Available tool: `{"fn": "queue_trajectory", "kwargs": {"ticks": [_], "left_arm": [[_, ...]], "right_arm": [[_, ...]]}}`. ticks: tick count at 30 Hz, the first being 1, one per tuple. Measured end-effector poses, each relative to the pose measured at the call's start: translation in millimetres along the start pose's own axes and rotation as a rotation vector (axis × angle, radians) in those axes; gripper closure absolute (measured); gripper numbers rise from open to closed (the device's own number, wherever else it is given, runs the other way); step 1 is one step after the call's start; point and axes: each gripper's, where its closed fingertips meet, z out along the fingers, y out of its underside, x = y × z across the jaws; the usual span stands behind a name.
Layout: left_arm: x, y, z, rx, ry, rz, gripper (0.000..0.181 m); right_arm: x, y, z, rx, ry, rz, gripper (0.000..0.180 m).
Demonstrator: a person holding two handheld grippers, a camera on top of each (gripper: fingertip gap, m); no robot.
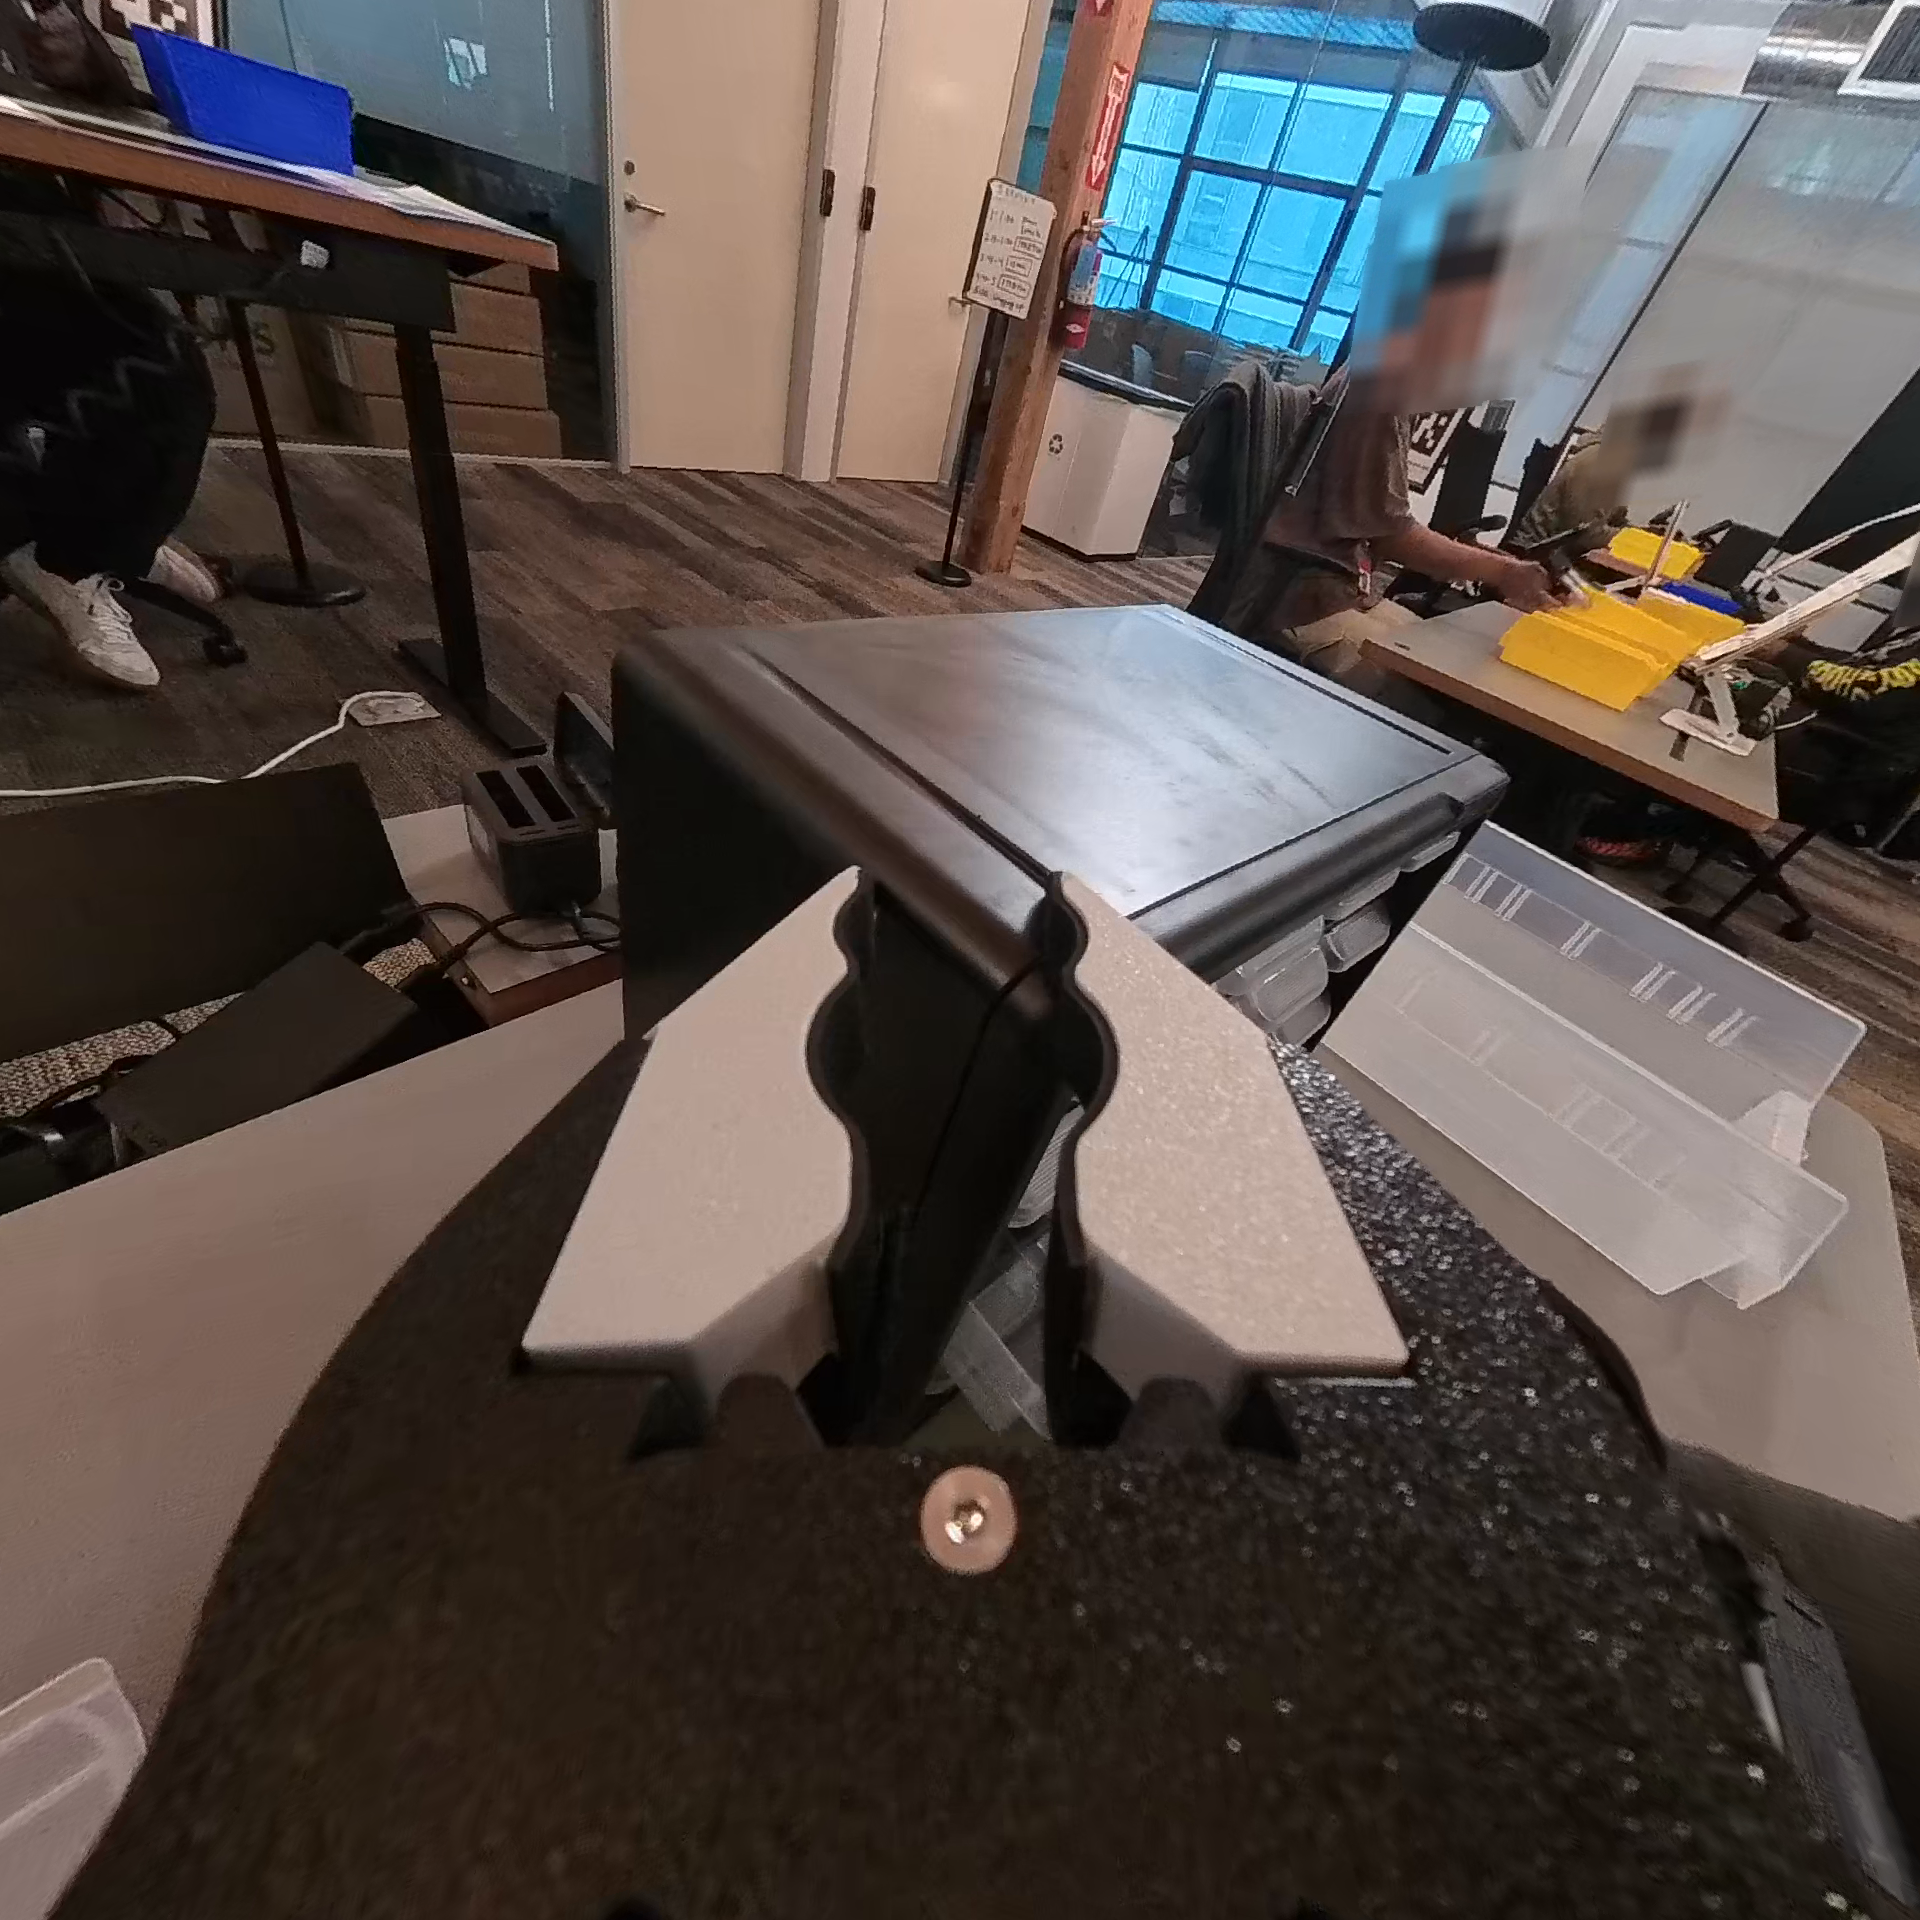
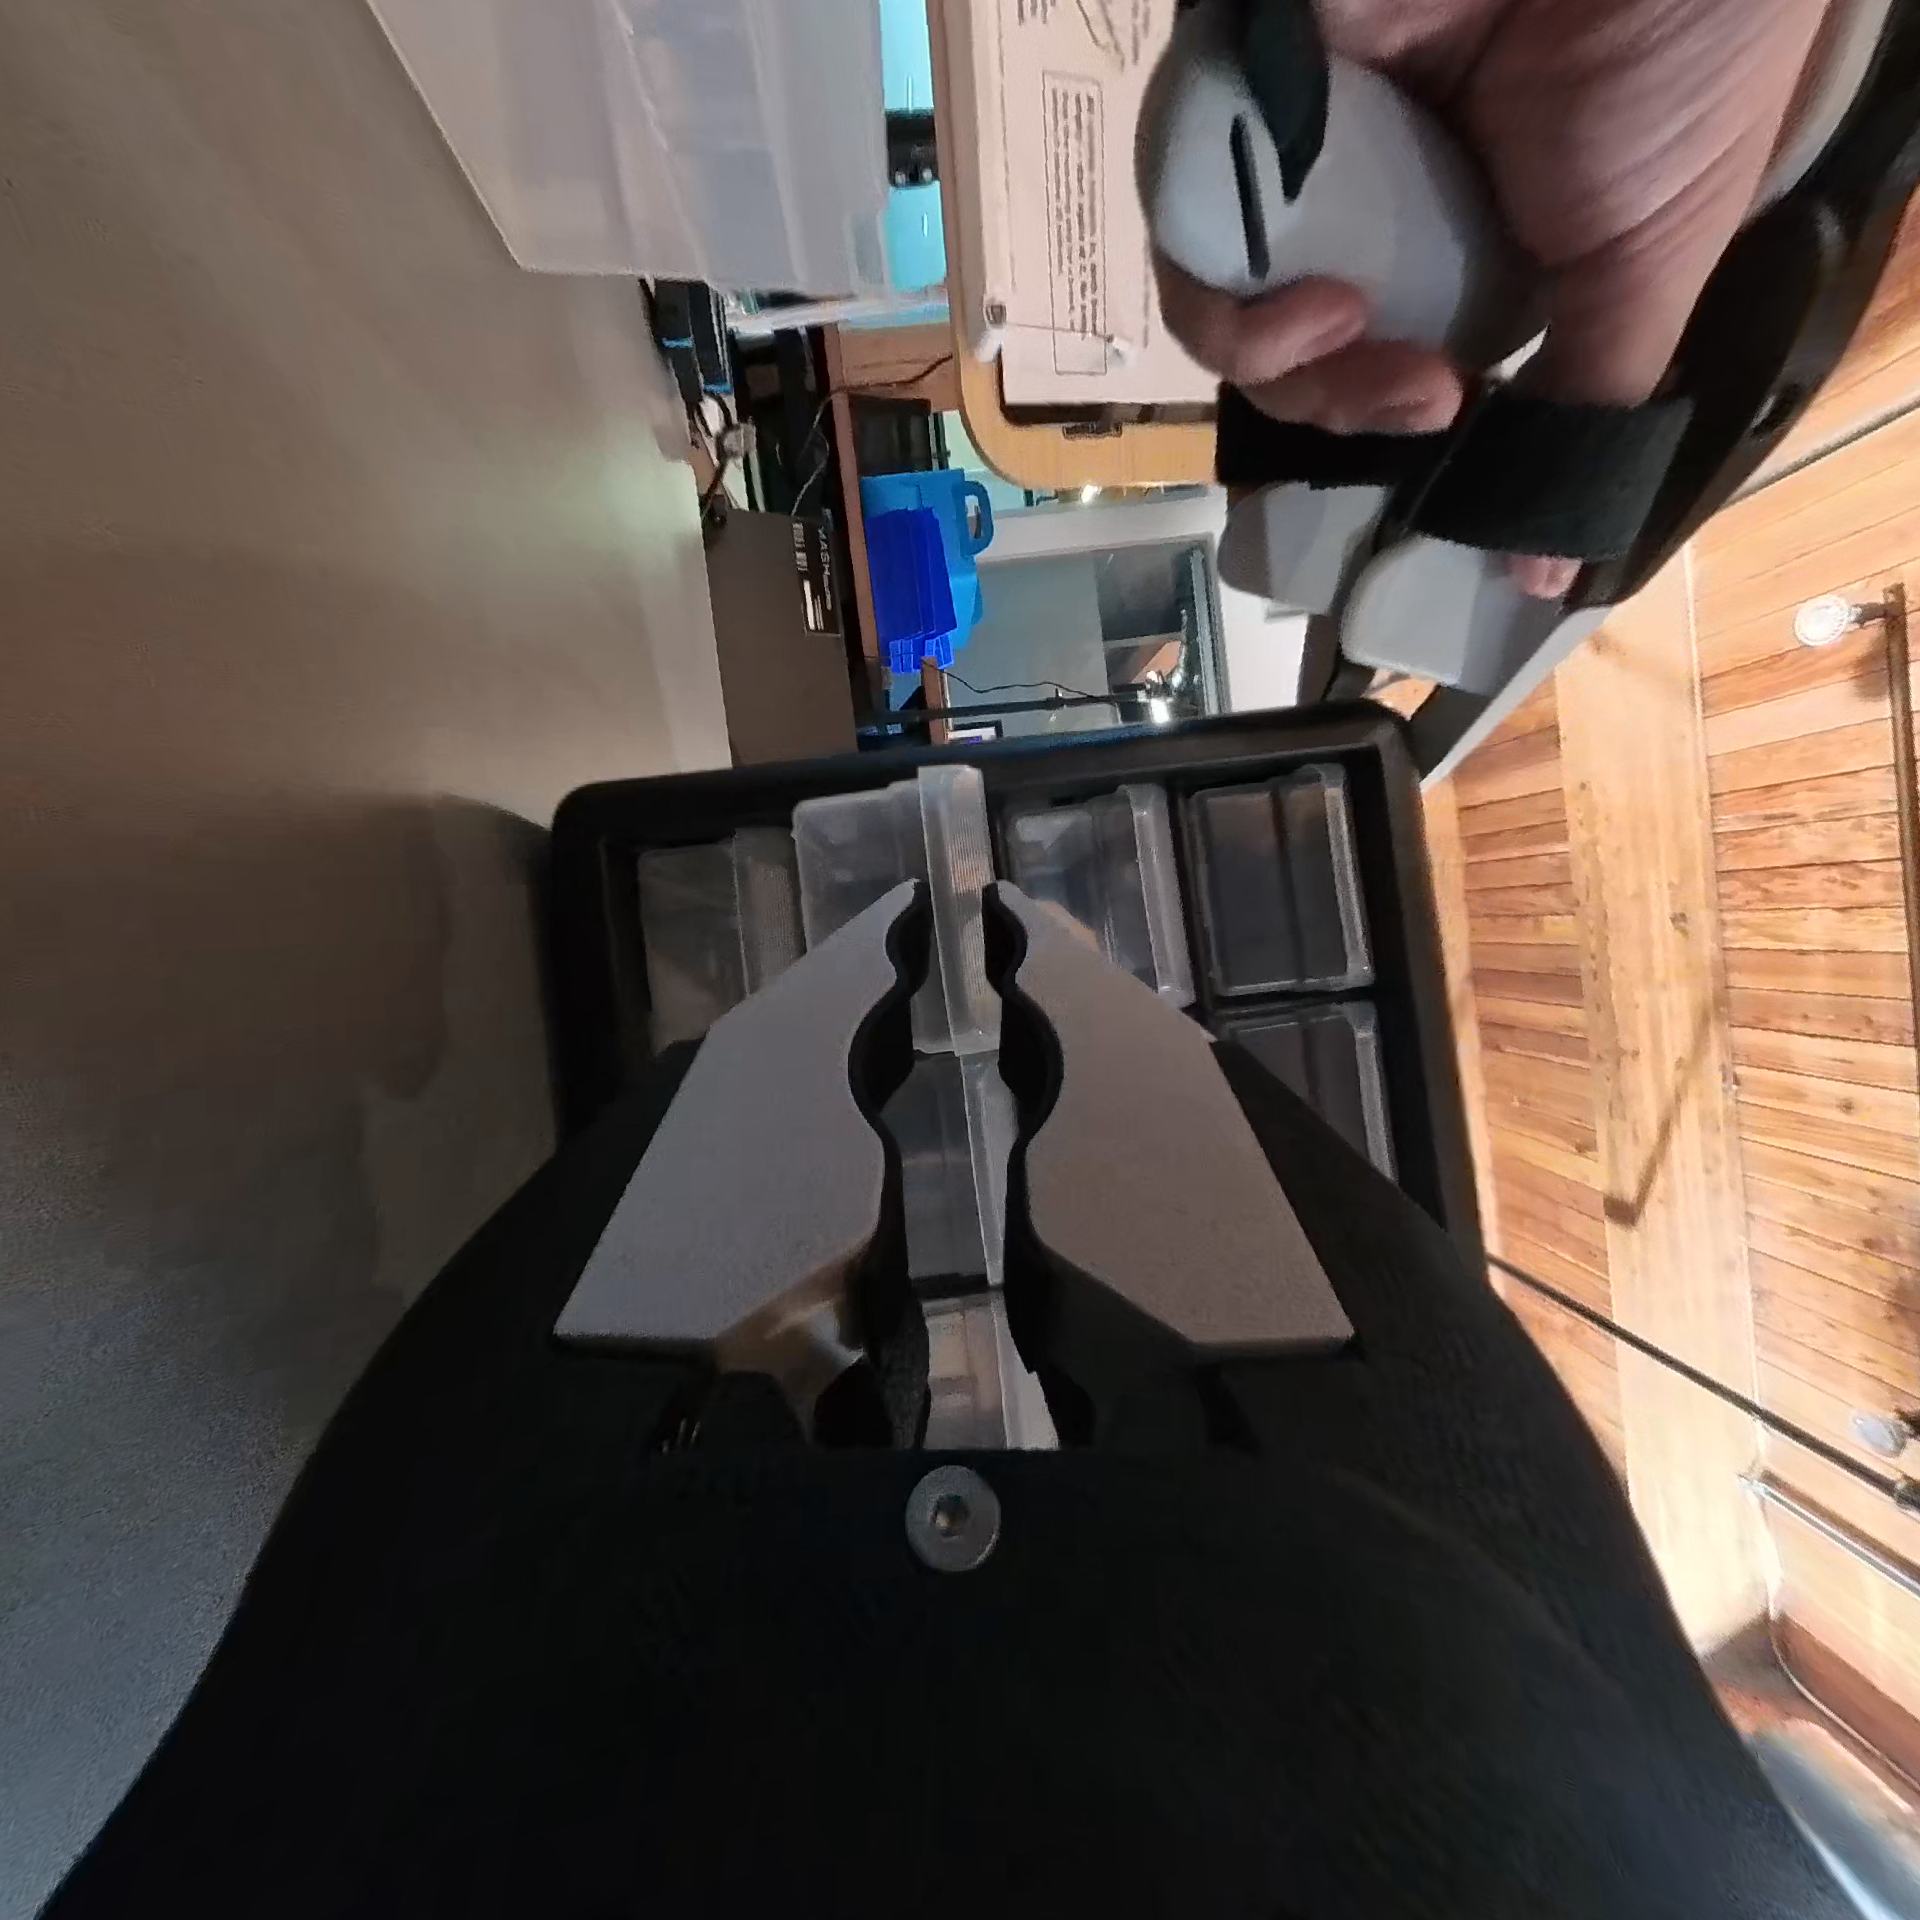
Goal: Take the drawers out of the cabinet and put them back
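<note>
A black drawer cabinet (image 1: 1091, 748) stands on a light table (image 1: 260, 1299). My left gripper (image 1: 961, 894) is closed over the cabinet's upper front corner edge, one finger on each side of it. In the right wrist view, which is rolled sideways, the cabinet front (image 2: 1418, 987) holds several clear drawers (image 2: 1273, 883). My right gripper (image 2: 953, 896) is shut on the handle tab of one clear drawer (image 2: 940, 1153), which sticks out of the front towards me. The left gripper's grey fingers (image 2: 1434, 613) and the hand holding it show on the cabinet's top.
Two long clear drawers (image 1: 1558, 1091) lie on the table right of the cabinet. A black charger with cables (image 1: 530, 831) and black boxes (image 1: 187, 883) sit to the left. A person works at a far table with yellow bins (image 1: 1579, 644). A large clear bin (image 2: 644, 135) is on the table.
</note>
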Motion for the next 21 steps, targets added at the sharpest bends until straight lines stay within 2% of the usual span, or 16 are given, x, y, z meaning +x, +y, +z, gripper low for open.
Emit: {"fn": "queue_trajectory", "kwargs": {"ticks": [3, 7, 10, 14, 21], "left_arm": [[0.0, -0.1, 0.1, -0.001, -0.001, 0.003, 0.151], [0.0, -0.1, 0.0, -0.001, -0.002, 0.002, 0.151], [0.0, -0.1, 0.0, -0.003, -0.005, 0.003, 0.151], [-0.1, -0.1, 0.0, -0.005, -0.008, 0.004, 0.151], [0.2, 0.0, -0.7, -0.008, -0.008, 0.006, 0.151]], "right_arm": [[0.6, -8.7, -11.9, 0.024, 0.000, -0.003, 0.168], [4.7, -19.5, -18.4, 0.091, 0.034, 0.018, 0.112], [-3.5, -12.9, -5.8, 0.060, 0.011, 0.018, 0.082], [-8.3, -1.2, 12.6, -0.018, 0.017, -0.029, 0.084], [-12.6, 10.4, 17.2, -0.078, -0.011, -0.065, 0.132]]}}
